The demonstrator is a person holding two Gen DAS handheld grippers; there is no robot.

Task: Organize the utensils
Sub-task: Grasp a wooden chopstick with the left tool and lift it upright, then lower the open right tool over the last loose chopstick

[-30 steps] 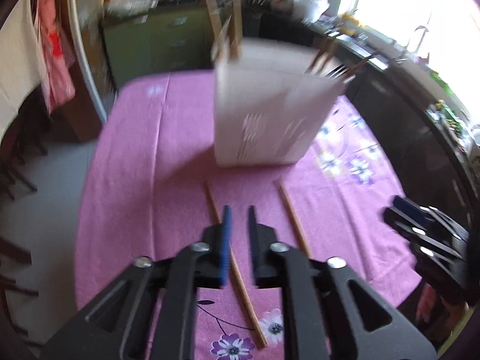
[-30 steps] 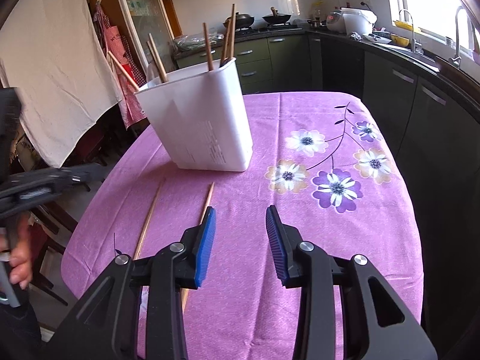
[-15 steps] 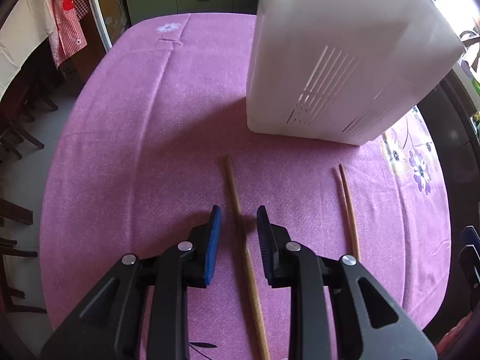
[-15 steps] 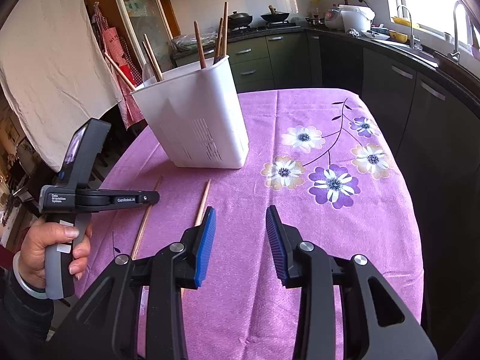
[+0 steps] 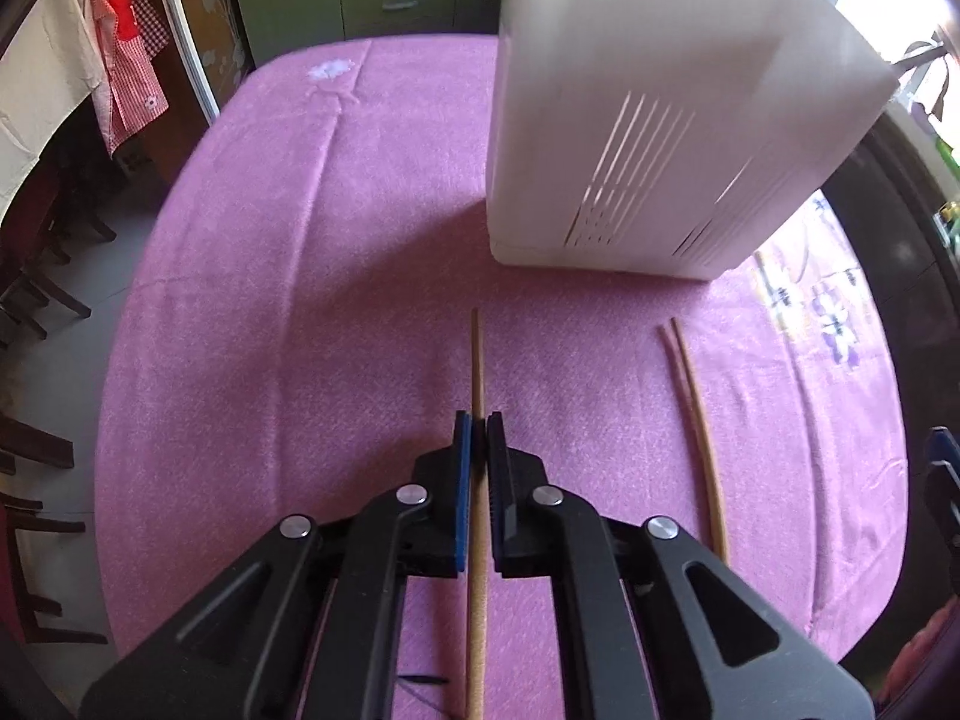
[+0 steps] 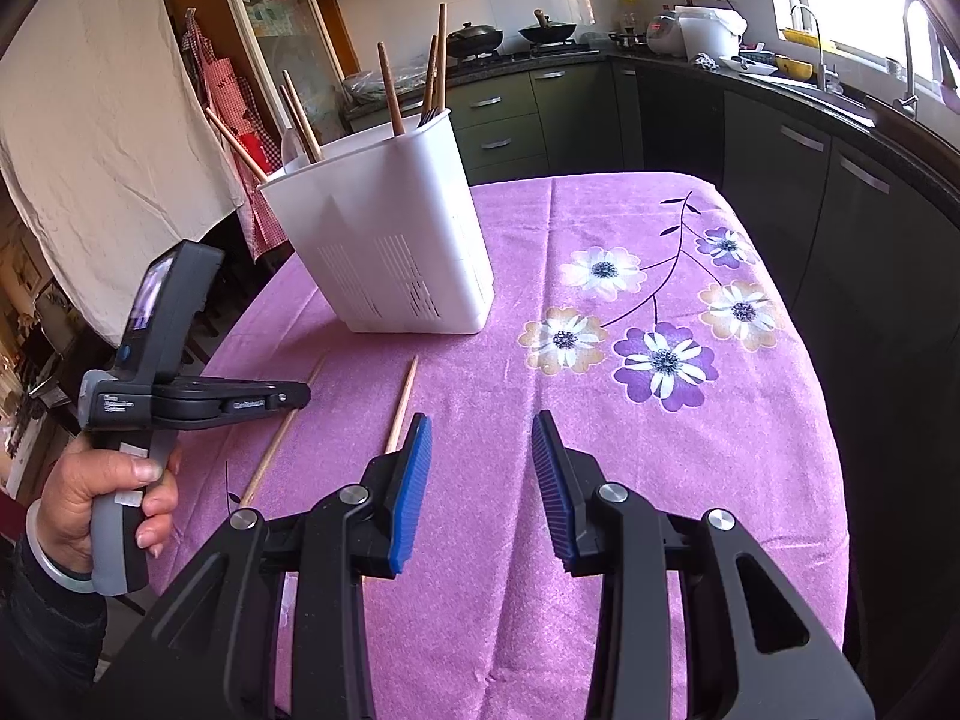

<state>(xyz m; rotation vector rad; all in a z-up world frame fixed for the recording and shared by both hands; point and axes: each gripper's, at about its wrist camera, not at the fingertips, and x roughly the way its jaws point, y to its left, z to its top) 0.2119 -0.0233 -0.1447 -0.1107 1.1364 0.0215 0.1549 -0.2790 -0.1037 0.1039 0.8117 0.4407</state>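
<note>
Purple flowered tablecloth covers the kitchen table, where a white slotted holder already stands with several chopsticks poking out of it; half a second ago the left gripper stood over the near chopstick with its blue pads apart on either side, and now the pads have closed onto the stick, which runs between them and still lies flat on the cloth; judging from that, the pick-up is secured and the lift toward the holder is the step to come; a second chopstick lies untouched to the right, just short of the holder; the left gripper has come lower and points steeply down at the cloth, a hand wrapped round its grip; the right gripper hangs above the cloth, angled down, jaws partly open and holding nothing
</note>
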